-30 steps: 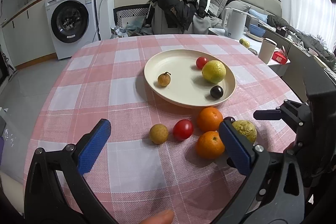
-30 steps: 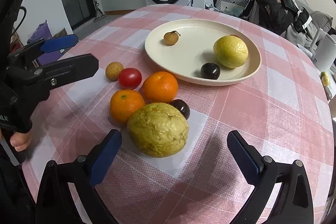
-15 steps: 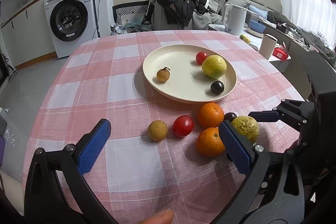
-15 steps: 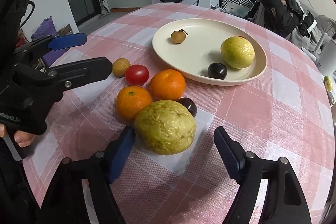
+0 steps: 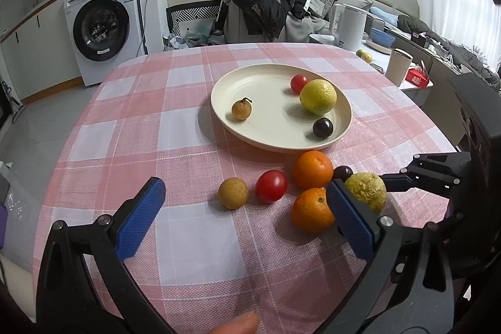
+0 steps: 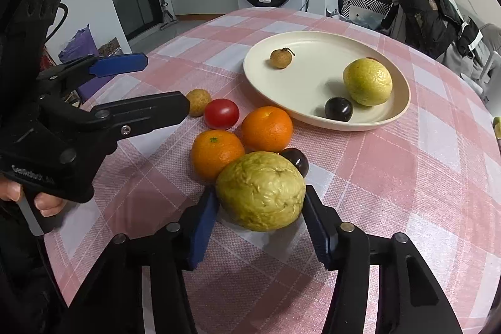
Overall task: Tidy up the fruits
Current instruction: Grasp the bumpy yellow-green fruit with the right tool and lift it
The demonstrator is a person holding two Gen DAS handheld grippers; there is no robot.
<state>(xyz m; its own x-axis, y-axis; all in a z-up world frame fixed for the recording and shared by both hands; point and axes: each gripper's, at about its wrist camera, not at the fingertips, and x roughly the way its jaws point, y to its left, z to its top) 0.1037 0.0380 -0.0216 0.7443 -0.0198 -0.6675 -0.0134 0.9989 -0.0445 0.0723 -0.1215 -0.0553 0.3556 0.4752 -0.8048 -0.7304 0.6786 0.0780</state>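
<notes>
Right wrist view, left to right: left gripper (image 6: pixel 150 83) at the left edge, black with blue pads, spread wide and empty, hovering over the pink-and-white checked tabletop (image 6: pixel 407 177). Next, small tan round fruit (image 6: pixel 198 102) on the cloth, touching a red tomato (image 6: pixel 221 113). Then two oranges, nearer orange (image 6: pixel 216 154) and farther orange (image 6: pixel 267 129), side by side. Just past them, small dark plum-like fruit (image 6: pixel 296 160) tucked behind the wrinkled yellow-green round fruit (image 6: pixel 261 190). Right gripper (image 6: pixel 260 216) clamped on that wrinkled fruit, blue pads (image 6: pixel 203 227) pressed against both sides, fruit at cloth level or barely above it; cannot tell which. Farther right, cream round plate (image 6: pixel 300 83) holding a stemmed tan fruit (image 6: pixel 281 58), a dark round fruit (image 6: pixel 338 109) and a smoother yellow-green fruit (image 6: pixel 367 81).

Left wrist view, left to right: white washing machine (image 5: pixel 103 27) against the far wall, left gripper (image 5: pixel 247 215) with fingers far apart around nothing, plate (image 5: pixel 250 83) beyond with a second small red tomato (image 5: pixel 298 83) near its far rim, right gripper (image 5: pixel 369 193) entering from the right on the wrinkled fruit (image 5: pixel 366 190).
</notes>
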